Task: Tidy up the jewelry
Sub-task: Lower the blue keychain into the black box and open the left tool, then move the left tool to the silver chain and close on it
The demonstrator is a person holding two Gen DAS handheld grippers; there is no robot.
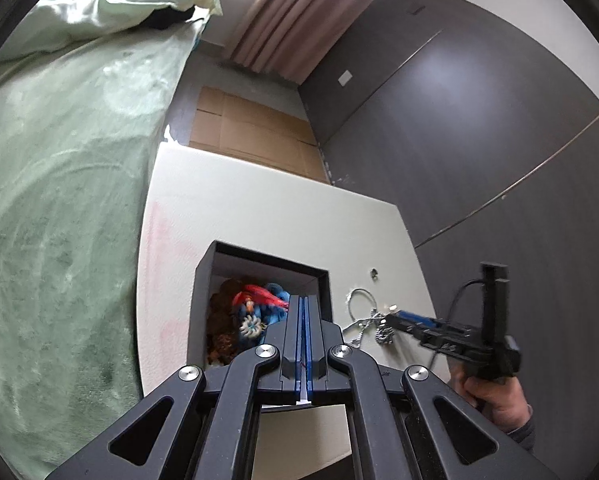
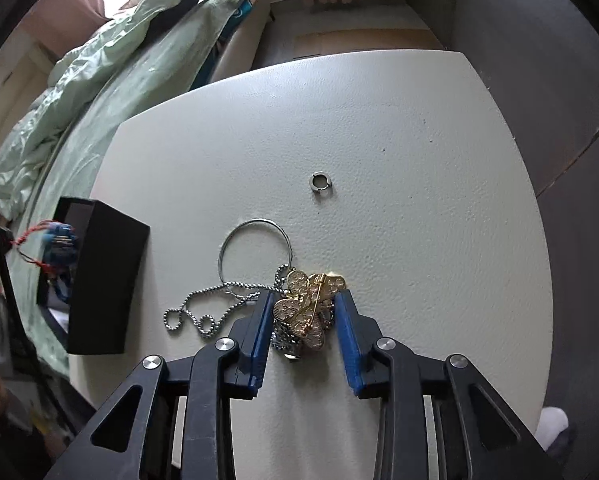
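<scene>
So we're on the right gripper (image 2: pixel 304 312) here, and the gold brooch (image 2: pixel 308 308) sits right between its blue pads (image 2: pixel 259 332), a bit forward of the fingertips' midline. The jaws stand at a middling gap, one pad on each side of the brooch, and neither looks like it's pressing on it yet, so we'd call it bracketed, not gripped. Its pin bar runs diagonally across the gap, so the pads will likely meet the wings, not the pin.

Tucked under the brooch is a little pile of ball chain (image 2: pixel 215 312), trailing off to the left of the tool. Just beyond the tips lies a thin wire hoop (image 2: pixel 255 222), and further out, well apart, a small silver ring (image 2: pixel 319 181) alone on the white table (image 2: pixel 419 160).

Off to the left of the tool stands the black box (image 2: pixel 107 276) with colourful pieces already in it. Our left gripper (image 1: pixel 303 300) hangs over that box, fingers pressed together with nothing in them.

Our read: the right hand is clearly the nearer one for the brooch, and the chain underneath may come up with it.
</scene>
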